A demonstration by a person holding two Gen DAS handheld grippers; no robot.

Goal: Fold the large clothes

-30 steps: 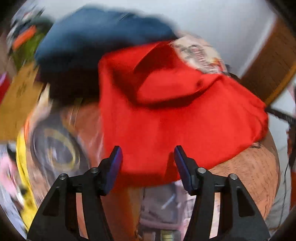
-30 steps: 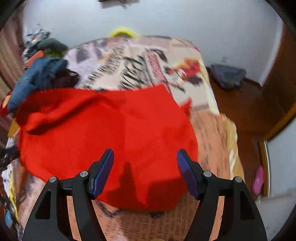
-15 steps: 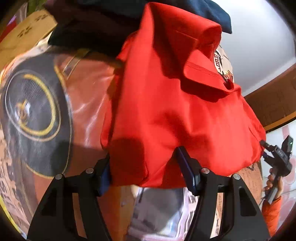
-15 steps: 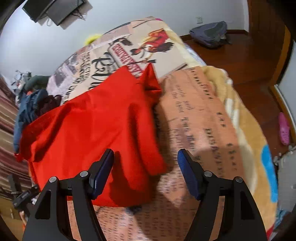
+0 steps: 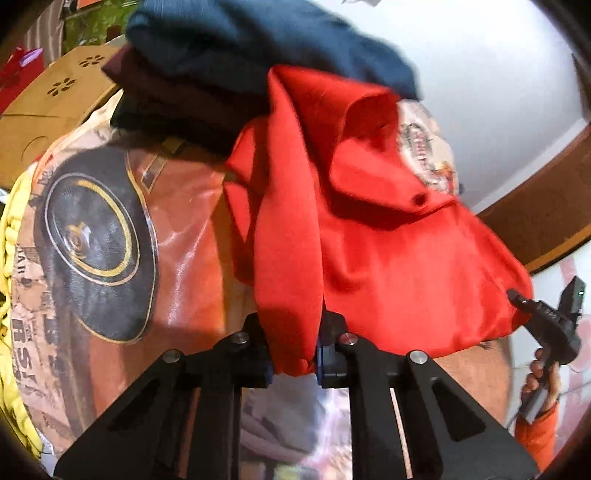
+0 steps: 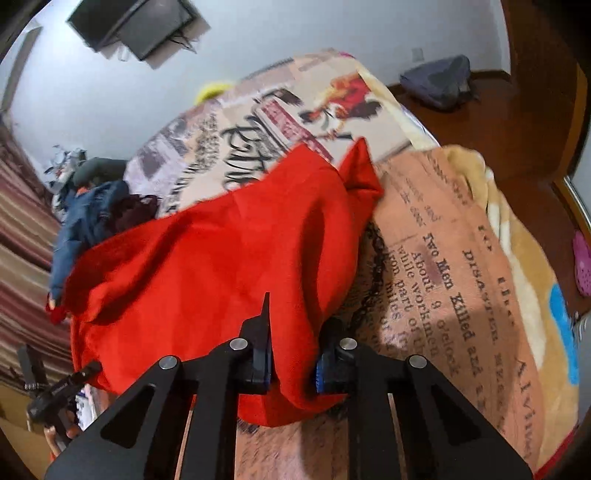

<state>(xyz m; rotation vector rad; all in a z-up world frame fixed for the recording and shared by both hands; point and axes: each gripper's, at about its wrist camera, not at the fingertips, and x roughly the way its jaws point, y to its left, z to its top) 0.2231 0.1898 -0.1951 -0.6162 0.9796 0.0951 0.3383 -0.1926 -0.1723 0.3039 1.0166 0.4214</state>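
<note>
A large red garment lies spread over a bed with a printed blanket. In the left wrist view my left gripper is closing its jaws on a bunched fold at the garment's near left edge, the cloth pinched between the blue pads. Seen from the right wrist, the same red garment fills the middle, and my right gripper is closing its jaws on the near right edge, red cloth squeezed between its pads. The right gripper also shows at the far right of the left view, held by a hand.
A heap of dark blue and maroon clothes sits behind the red garment. A cardboard box stands at the left. Beyond the bed are a wooden floor with a grey bag, a pink shoe and a wall-mounted screen.
Both grippers went from wide apart to pinched on the red garment's near edge. The cloth has bunched into folds at each grip.
</note>
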